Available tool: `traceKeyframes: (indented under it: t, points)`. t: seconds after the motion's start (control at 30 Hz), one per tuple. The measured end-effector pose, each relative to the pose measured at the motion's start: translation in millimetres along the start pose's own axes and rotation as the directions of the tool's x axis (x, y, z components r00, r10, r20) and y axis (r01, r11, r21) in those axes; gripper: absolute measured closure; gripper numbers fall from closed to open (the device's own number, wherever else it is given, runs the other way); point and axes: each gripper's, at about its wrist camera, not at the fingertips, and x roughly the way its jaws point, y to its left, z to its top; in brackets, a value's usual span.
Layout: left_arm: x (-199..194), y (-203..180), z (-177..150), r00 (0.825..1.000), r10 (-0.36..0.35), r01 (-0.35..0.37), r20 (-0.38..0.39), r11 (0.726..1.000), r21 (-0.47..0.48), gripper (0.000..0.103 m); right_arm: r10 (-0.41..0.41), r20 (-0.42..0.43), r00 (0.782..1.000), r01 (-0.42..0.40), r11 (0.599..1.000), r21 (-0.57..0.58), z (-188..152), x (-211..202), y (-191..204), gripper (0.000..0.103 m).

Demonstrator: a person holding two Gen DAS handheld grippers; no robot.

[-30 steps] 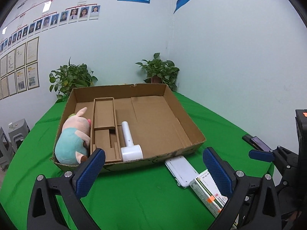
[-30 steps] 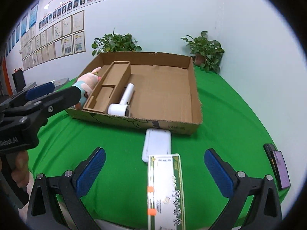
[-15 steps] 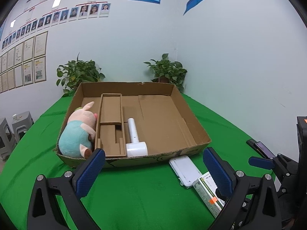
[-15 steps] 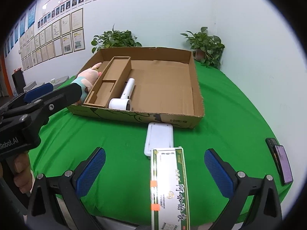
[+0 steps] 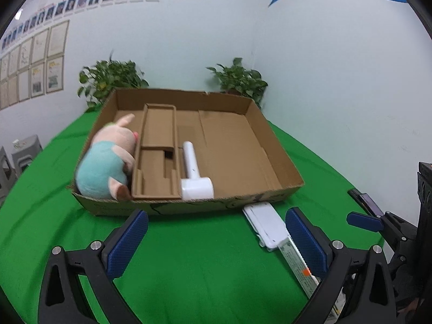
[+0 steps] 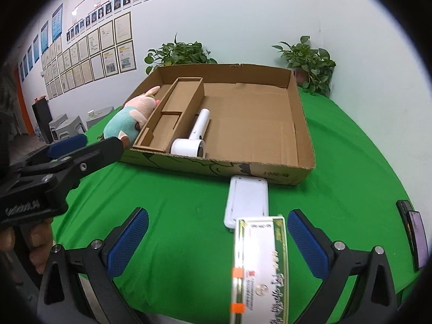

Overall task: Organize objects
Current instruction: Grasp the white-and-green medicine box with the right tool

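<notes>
Over the last second both grippers have drawn back and risen a little from the cardboard tray, so the table now shows more of itself; I read this as a pause between placements, not a grasp in progress. The right gripper [image 6: 217,236] stands wide and holds nothing, with the long green-and-white carton [image 6: 259,267] lying between its fingers at the near edge of the green table [image 6: 175,216]. Touching the carton's far end is the flat white device [image 6: 247,201], which reaches up to the tray's front wall. The left gripper [image 5: 216,236] is likewise wide and empty.

Both loose things seem still to need boxing. The cardboard tray [image 5: 272,140] holds a pig plush [image 5: 106,159] in its left corner, an empty cardboard insert [image 5: 158,154], and a white hair dryer [image 5: 193,174] just beside the insert. Its right half is bare. A phone [image 6: 418,235] lies at the table's right edge.
</notes>
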Motion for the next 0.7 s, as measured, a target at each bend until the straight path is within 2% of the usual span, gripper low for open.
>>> traceKeyframes:
  t: [0.1,0.17,0.27,0.33,0.43,0.5,0.57,0.63,0.67,0.7]
  points:
    - [14,-3,-7,0.995,-0.086,0.086,-0.059,0.996,-0.013,0.001,-0.012,-0.017,1.000,0.013,0.999,0.036,-16,-12,-23,0.001]
    - [27,-6,-14,0.982,-0.151,0.148,-0.111,0.988,-0.031,0.001,-0.021,-0.044,0.999,0.023,0.998,0.062,-29,-18,-37,0.001]
    - [50,-11,-27,0.947,-0.251,0.238,-0.201,0.967,-0.086,0.001,-0.029,-0.128,0.991,0.041,0.995,0.092,-55,-21,-53,0.001]
    - [65,-14,-38,0.915,-0.310,0.286,-0.257,0.950,-0.126,0.001,0.009,-0.189,0.982,0.013,0.993,0.118,-73,-18,-55,0.001]
    - [80,-18,-52,0.879,-0.364,0.324,-0.307,0.930,-0.176,0.001,0.035,-0.242,0.970,-0.003,0.991,0.131,-89,-8,-47,0.001]
    - [87,-19,-60,0.859,-0.393,0.343,-0.328,0.918,-0.200,0.001,0.030,-0.267,0.963,0.000,0.994,0.111,-94,3,-37,0.001]
    - [90,-18,-65,0.853,-0.394,0.341,-0.342,0.917,-0.206,0.001,0.011,-0.294,0.956,0.018,0.995,0.096,-96,12,-32,0.003]
    - [91,-15,-69,0.849,-0.398,0.341,-0.347,0.915,-0.216,0.001,-0.002,-0.319,0.948,0.031,0.996,0.085,-99,21,-29,0.017]
    - [91,-12,-71,0.848,-0.401,0.341,-0.346,0.914,-0.222,0.001,-0.010,-0.329,0.944,0.038,0.996,0.077,-98,24,-27,0.037]
    - [91,-11,-71,0.849,-0.401,0.340,-0.345,0.913,-0.225,0.001,-0.028,-0.329,0.944,0.051,0.997,0.064,-99,25,-26,0.042]
